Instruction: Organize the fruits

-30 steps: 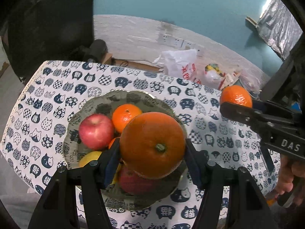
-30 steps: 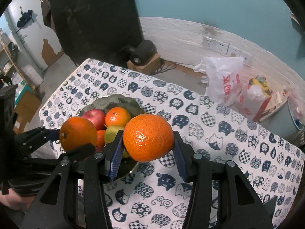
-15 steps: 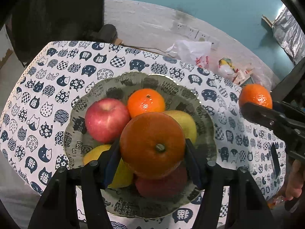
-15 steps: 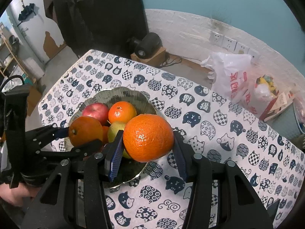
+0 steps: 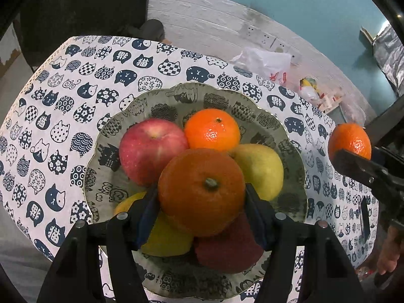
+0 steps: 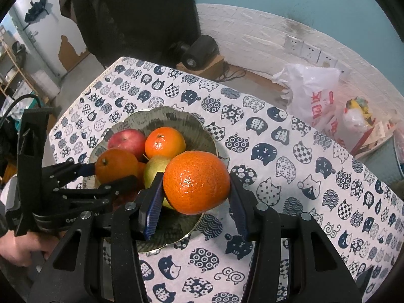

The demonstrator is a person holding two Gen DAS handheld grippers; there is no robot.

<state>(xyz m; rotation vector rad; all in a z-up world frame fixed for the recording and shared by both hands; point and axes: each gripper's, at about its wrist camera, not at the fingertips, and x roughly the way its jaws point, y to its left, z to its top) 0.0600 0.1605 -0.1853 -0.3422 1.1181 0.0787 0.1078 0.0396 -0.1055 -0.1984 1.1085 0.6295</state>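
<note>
Each tongs (image 5: 202, 202) (image 6: 195, 194) grips an orange (image 5: 201, 191) (image 6: 196, 182) above the plate (image 5: 290, 136).

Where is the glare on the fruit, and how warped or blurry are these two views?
Left wrist view: small highlights on the bowl's orange; the held orange is matte and slightly soft; the table edge bows strongly. Right wrist view: a bright spot on the held orange, sharp peel texture, dark rounded corners.

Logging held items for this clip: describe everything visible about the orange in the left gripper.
The round, dull dark orange with a small greenish stem scar facing the camera is clamped at its sides between the blue pads of the left gripper. It hangs over the fruit piled in the scalloped cat-patterned plate; contact with that fruit cannot be told.
</note>
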